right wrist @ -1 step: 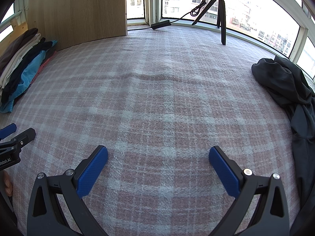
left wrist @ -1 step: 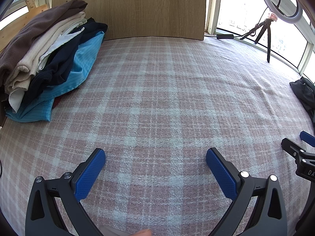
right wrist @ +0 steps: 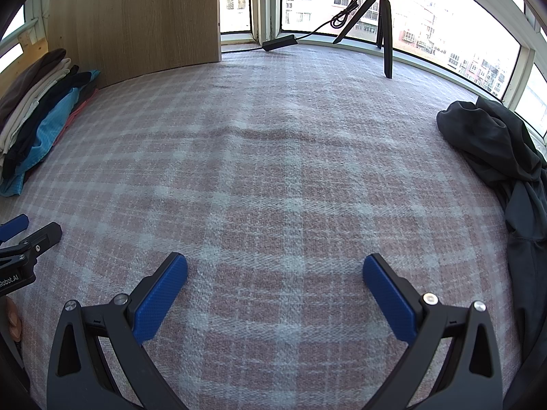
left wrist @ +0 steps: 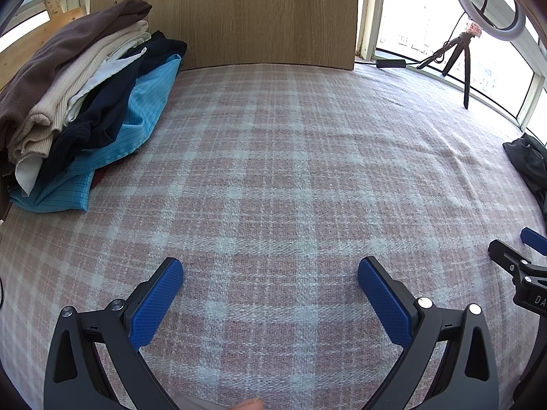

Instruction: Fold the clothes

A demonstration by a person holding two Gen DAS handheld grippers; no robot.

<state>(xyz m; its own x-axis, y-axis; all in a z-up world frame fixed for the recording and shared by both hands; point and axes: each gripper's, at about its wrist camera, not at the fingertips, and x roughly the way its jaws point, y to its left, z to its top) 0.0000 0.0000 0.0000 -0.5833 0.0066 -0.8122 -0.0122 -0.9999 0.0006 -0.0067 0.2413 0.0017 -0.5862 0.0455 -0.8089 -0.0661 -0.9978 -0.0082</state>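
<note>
A stack of folded clothes, brown, beige, white, navy and light blue, lies at the far left; it also shows in the right wrist view. A crumpled dark grey garment lies at the right edge and shows small in the left wrist view. My left gripper is open and empty over the plaid blanket. My right gripper is open and empty over the blanket. Each gripper shows at the edge of the other's view, the right gripper and the left gripper.
A wooden board stands at the back. A black tripod with a ring light and a cable stands by the windows at the back right.
</note>
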